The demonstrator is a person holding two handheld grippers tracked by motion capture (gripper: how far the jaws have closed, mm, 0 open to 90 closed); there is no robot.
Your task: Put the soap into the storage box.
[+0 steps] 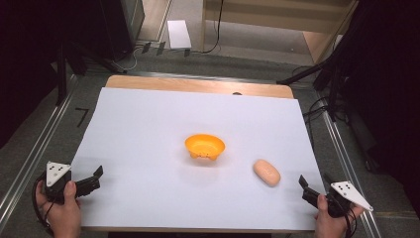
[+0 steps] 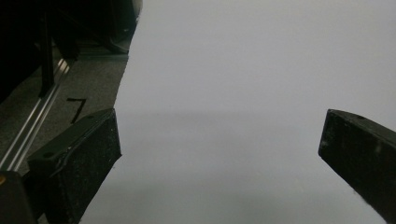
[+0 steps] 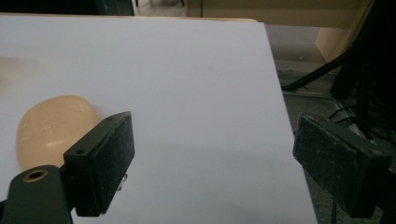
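The pale peach, oval bread-like piece [image 1: 266,172] lies on the white-covered desk [image 1: 148,129], just beside the right gripper [image 1: 308,189], whose jaws stand open and empty. Approach low, straddle its narrow width, then close gently.

The person's left hand [image 1: 63,210] comes in at the bottom left corner of the high view, wrapped around the black two-jaw left gripper [image 1: 97,176], which carries a grey three-cornered plate on top and points up and to the right. Its jaws stand wide apart with nothing between them, as the left gripper view [image 2: 219,140] shows. The right hand [image 1: 331,220] enters at the bottom right, holding the black right gripper [image 1: 302,184] pointed up and to the left. Its jaws are also spread, nothing between them [image 3: 212,158].
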